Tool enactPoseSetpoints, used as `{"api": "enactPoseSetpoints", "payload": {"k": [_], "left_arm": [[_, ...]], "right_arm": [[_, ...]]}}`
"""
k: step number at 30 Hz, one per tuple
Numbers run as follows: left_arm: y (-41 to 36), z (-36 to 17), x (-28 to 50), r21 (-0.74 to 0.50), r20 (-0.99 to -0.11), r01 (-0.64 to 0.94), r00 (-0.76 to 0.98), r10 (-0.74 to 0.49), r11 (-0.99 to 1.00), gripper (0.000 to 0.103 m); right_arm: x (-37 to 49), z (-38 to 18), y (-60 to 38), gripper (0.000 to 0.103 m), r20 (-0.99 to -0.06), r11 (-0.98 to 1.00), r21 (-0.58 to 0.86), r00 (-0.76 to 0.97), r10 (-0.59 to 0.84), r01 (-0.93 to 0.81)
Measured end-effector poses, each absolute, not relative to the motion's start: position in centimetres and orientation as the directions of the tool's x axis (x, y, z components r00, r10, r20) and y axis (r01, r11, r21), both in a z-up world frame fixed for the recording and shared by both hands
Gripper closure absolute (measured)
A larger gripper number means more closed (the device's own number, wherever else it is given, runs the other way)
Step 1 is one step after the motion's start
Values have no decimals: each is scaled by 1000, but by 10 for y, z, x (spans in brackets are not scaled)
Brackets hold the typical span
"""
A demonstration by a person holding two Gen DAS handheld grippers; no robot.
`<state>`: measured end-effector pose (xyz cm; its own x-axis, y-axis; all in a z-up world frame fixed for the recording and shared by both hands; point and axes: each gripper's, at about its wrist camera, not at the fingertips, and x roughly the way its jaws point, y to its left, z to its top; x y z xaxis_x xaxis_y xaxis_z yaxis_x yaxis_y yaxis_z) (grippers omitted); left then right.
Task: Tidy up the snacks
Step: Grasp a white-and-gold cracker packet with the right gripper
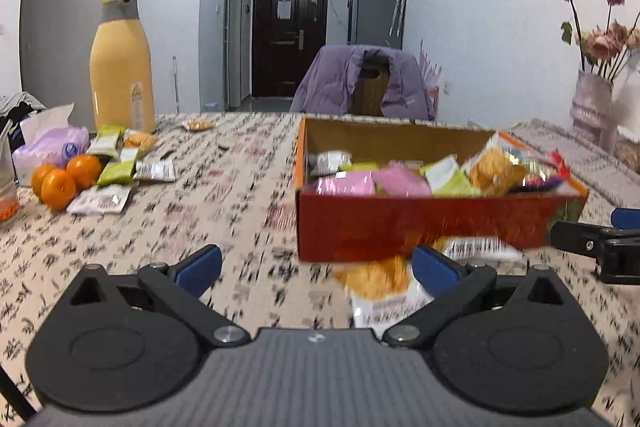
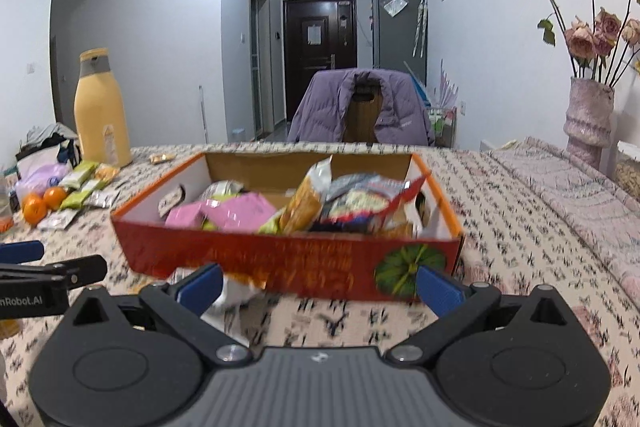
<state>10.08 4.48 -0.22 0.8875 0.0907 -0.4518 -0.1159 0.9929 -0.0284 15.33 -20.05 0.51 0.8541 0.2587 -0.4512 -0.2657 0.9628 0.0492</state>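
On the left of the desk point(image 1: 240, 187), three oranges point(image 1: 64, 179) are sitting beside a loose pile of snack packets point(image 1: 116, 171), at least six as far as the blur allows, with a tall yellow bottle point(image 1: 122, 67) standing behind them. One more small packet point(image 1: 199, 125) is lying alone farther back. The left hand-held gripper point(image 1: 316, 267) is hovering low over the desk with its blue fingers wide apart, gripping nothing. One orange snack packet point(image 1: 380, 283) is lying on the desk just in front of the red box point(image 1: 400, 231), close to the inner side of the left gripper's right finger; the right wrist view is showing only a sliver of it. The box is holding many packets, including two pink ones point(image 2: 236, 213). The right hand-held gripper point(image 2: 320, 285) is likewise spread open and empty. Only the right wrist view is showing the green pumpkin picture point(image 2: 410, 263) on the box front. One vase of dried roses point(image 2: 588, 123) is standing far right.
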Motion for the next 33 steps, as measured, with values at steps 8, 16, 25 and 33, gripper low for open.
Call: {"api": "enactPoseSetpoints", "payload": {"k": [8, 16, 25, 33], "left_arm": [[51, -16, 92, -21, -463, -98, 883, 77, 995, 0], [54, -21, 89, -52, -440, -85, 896, 54, 995, 0], [51, -22, 85, -57, -426, -45, 904, 16, 997, 0], [53, -23, 85, -75, -428, -41, 904, 5, 996, 0]], "right_arm": [[142, -14, -201, 0, -508, 958, 71, 817, 273, -276], [135, -22, -193, 0, -537, 958, 72, 798, 272, -278], [134, -35, -179, 0, -590, 961, 66, 766, 256, -270], [141, -36, -169, 4, -610, 963, 50, 755, 241, -266]]}}
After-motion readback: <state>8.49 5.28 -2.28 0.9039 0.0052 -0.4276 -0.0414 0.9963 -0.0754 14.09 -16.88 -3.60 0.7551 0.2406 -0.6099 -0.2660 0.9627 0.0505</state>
